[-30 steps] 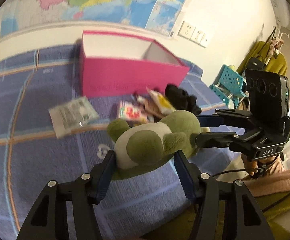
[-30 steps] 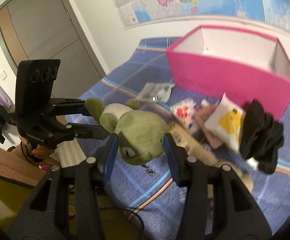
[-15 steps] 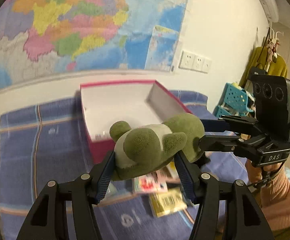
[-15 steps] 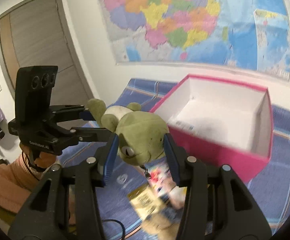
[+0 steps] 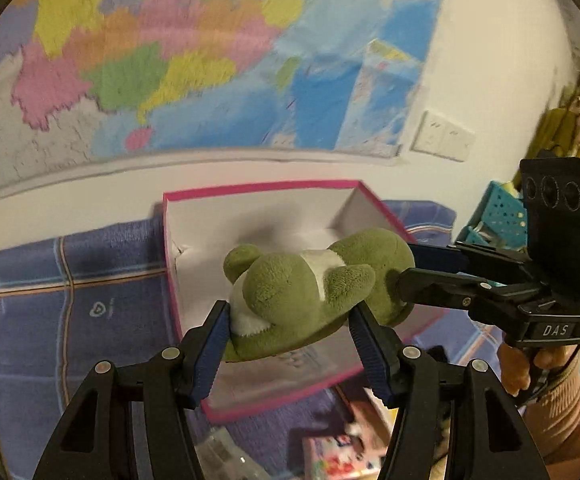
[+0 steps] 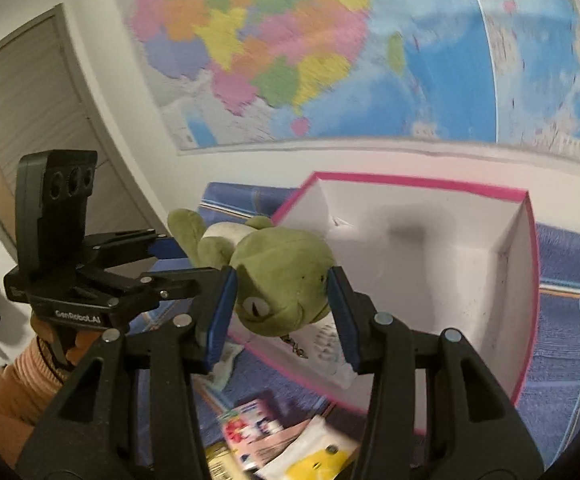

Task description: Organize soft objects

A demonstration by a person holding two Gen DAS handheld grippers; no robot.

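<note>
Both grippers hold a green plush frog (image 5: 310, 292) in the air over the open pink box (image 5: 257, 190). My left gripper (image 5: 290, 334) is shut on the frog's body and legs. My right gripper (image 6: 281, 312) is shut on the frog's head (image 6: 285, 276), with its eye and mouth facing the camera. The pink box (image 6: 422, 184) has a white inside that looks empty. In the left wrist view the right gripper (image 5: 406, 268) reaches in from the right. In the right wrist view the left gripper (image 6: 169, 260) reaches in from the left.
The box stands on a blue plaid bedspread (image 5: 69, 300) against a wall with a large map (image 5: 169, 60). Snack packets and small packages (image 6: 257, 428) lie on the bed in front of the box. A door (image 6: 29, 120) is at the left.
Both grippers have lifted the frog off the bed and carried it forward, from in front of the box to above its opening. The loose packets now lie below and behind.
</note>
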